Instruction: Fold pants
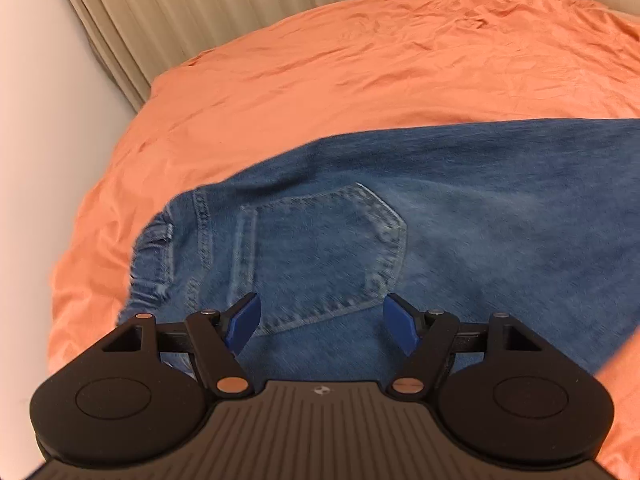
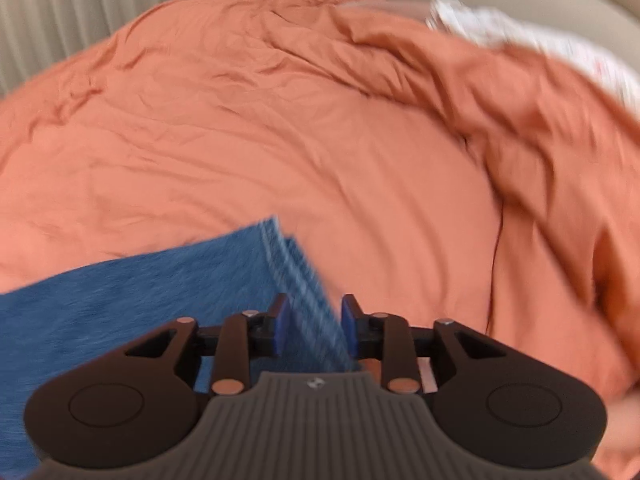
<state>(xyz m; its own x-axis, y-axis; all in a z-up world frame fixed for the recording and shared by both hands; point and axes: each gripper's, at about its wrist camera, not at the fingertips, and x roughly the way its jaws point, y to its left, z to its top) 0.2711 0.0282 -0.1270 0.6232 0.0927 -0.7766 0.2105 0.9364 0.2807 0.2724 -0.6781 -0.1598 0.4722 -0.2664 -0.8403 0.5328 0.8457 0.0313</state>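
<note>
Blue jeans [image 1: 460, 208] lie flat on an orange bed cover [image 1: 320, 80], back pocket [image 1: 320, 248] facing up and waistband [image 1: 156, 256] at the left. My left gripper [image 1: 320, 300] hovers over the pocket's lower edge, jaws wide open and holding nothing. In the right wrist view a jeans leg [image 2: 140, 300] runs in from the left and ends at its stitched hem [image 2: 288, 264]. My right gripper [image 2: 315, 302] stands partly open right at that hem, which shows in the gap between the blue pads [image 2: 280, 320]. The picture is blurred; I see no pad pressing the cloth.
Beige pleated curtains [image 1: 200, 0] hang behind the bed, and a pale wall [image 1: 40, 160] borders its left side. The orange cover [image 2: 240, 140] bunches into a ridge [image 2: 540, 140] at the right. A white patterned pillow [image 2: 520, 36] lies at the far right.
</note>
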